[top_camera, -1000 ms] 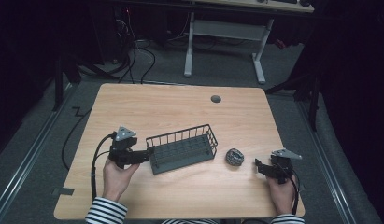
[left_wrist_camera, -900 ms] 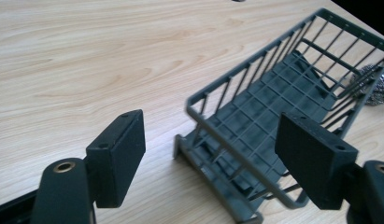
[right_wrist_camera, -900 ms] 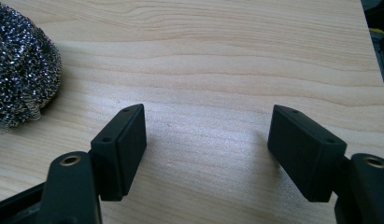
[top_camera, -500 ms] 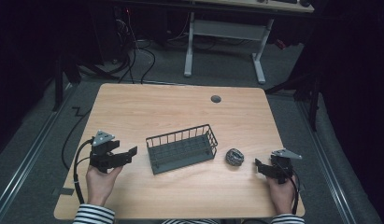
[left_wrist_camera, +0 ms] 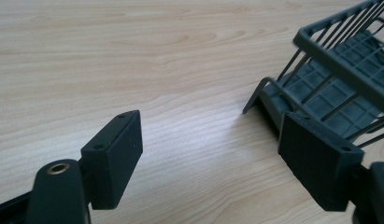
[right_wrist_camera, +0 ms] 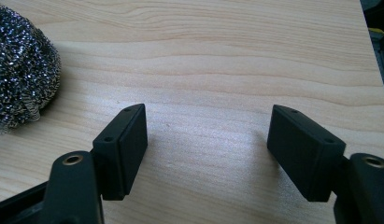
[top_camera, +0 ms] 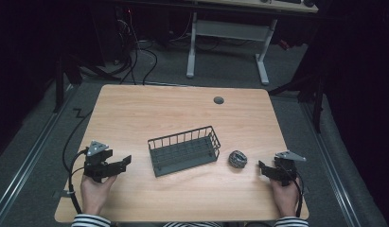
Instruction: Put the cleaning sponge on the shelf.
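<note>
Two hand-held grippers on one wooden desk. Left hand-held gripper: jaws wide, just opened further, nothing between them; sits well left of the dark wire basket, whose corner is cut off at the edge of the left gripper view. Right hand-held gripper: jaws wide, empty, near the steel wool scourer, which lies just right of the basket and is partly cropped in the right gripper view.

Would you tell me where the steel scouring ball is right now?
In the high view the scouring ball lies on the table, between the wire basket and the right tongs, touching neither.
</note>
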The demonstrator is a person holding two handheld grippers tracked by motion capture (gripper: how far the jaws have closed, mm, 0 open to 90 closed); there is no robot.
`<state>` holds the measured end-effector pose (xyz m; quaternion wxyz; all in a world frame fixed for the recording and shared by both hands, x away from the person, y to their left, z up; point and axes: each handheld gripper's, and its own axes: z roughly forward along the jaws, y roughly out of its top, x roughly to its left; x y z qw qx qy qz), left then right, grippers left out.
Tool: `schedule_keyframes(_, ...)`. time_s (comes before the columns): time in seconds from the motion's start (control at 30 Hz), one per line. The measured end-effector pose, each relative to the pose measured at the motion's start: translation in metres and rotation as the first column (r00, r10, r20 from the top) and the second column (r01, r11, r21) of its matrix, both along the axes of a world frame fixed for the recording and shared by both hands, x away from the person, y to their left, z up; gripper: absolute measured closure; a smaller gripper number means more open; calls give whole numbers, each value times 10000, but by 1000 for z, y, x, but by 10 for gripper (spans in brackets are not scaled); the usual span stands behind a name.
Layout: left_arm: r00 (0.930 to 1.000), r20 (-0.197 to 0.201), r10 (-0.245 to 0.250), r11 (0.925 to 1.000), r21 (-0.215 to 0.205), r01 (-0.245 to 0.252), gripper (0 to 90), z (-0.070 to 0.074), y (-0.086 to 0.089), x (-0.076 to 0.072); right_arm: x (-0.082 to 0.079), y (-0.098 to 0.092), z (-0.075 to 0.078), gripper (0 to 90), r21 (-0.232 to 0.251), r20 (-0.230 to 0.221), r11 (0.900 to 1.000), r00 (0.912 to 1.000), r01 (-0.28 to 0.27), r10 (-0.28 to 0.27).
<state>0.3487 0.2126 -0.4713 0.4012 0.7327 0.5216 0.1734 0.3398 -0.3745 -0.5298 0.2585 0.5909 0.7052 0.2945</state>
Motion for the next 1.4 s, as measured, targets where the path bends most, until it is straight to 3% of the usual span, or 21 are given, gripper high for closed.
schedule_keyframes(0.37, 9966, -550, 621, 9973, -347, -640, 232, -33, 8, 1, 0, 0, 0, 292, -2, 3, 10000, 10000, 9, -9)
schedule_keyframes(0.83, 9905, -709, 1180, 9929, 216, -1167, 237, -51, 0, 14, 0, 0, 0, 292, -6, 4, 10000, 10000, 13, -13)
schedule_keyframes(1.13, 9884, -498, 1438, 9869, 806, -1395, 241, -61, -5, 18, 0, 0, 0, 292, -8, 4, 10000, 10000, 12, -12)
schedule_keyframes(1.4, 9902, -168, 1388, 9853, 1028, -1363, 247, -64, -6, 17, 0, 1, 0, 294, -17, -1, 10000, 10000, -38, 38)
